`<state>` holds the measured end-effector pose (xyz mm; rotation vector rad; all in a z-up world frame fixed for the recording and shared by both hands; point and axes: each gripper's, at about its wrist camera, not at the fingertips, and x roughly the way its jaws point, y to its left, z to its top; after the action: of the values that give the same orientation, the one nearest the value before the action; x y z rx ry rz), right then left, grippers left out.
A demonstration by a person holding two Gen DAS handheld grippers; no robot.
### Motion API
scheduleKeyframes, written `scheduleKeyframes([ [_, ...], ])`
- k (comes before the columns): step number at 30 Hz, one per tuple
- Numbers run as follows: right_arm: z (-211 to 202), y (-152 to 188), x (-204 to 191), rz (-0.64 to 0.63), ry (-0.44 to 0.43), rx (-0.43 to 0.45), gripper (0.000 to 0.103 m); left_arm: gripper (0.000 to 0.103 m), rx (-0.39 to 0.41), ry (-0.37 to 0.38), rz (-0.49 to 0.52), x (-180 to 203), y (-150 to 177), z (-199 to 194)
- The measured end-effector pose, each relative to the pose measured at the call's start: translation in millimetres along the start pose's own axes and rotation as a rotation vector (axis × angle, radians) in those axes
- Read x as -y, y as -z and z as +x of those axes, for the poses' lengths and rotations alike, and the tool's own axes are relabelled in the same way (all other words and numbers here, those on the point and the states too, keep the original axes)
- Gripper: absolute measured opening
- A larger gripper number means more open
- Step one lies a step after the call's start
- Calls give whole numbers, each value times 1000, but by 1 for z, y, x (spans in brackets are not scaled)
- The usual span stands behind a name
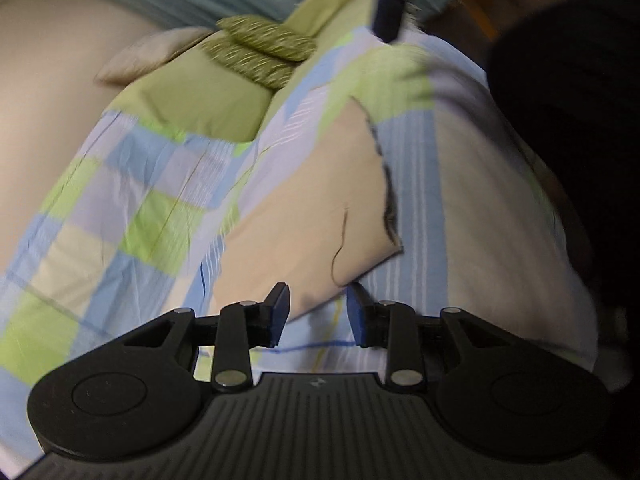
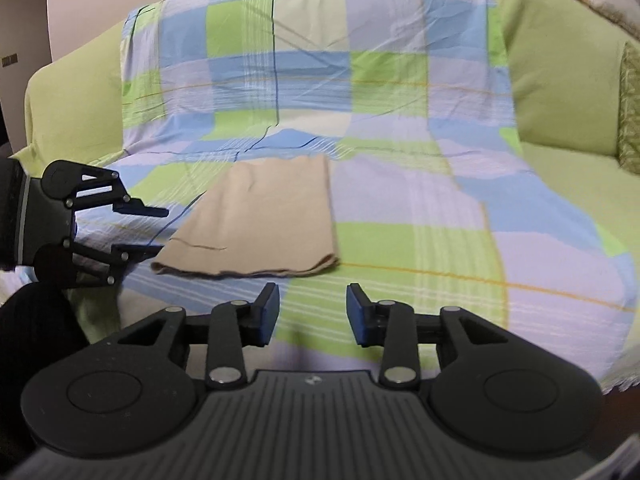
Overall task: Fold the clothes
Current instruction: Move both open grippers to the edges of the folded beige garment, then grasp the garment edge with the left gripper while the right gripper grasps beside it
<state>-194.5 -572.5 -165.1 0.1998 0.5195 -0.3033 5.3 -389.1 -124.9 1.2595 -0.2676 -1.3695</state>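
The folded beige cloth lies flat on the blue-green checked sheet over the green sofa, mid-frame. The right gripper hangs below it, fingers apart, holding nothing. At left frame, the left gripper points at the cloth's near corner, fingers parted, empty.

A folded cloth lies on the checked sheet that covers the sofa, left of the seat's middle and near its front edge. The left gripper hangs just beside the cloth's left edge, the right gripper before its front edge. A cushion leans at the sofa's right end.
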Motion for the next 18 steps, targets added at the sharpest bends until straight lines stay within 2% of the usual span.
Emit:
scheduleKeyframes([
  [4,1,-4,7,-67,23,0,41,38,6,7,146,6,-4,11],
  [6,7,-9,12,-153,42,-2,42,38,13,-11,199,12,-7,18],
  [8,15,-13,15,-243,47,-11,44,37,17,-27,232,16,-10,23],
  [10,24,-15,16,-337,51,-34,46,36,21,-35,224,19,-11,24],
  [11,32,-15,13,-433,53,-55,46,35,22,-39,219,20,-12,24],
  [13,42,-13,7,-581,51,-82,46,29,20,-31,157,18,-11,25],
  [14,47,-10,2,-668,39,-88,46,17,19,-24,140,17,-11,23],
  [18,60,3,-17,-923,10,-83,46,12,24,52,-173,-9,-8,22],
])
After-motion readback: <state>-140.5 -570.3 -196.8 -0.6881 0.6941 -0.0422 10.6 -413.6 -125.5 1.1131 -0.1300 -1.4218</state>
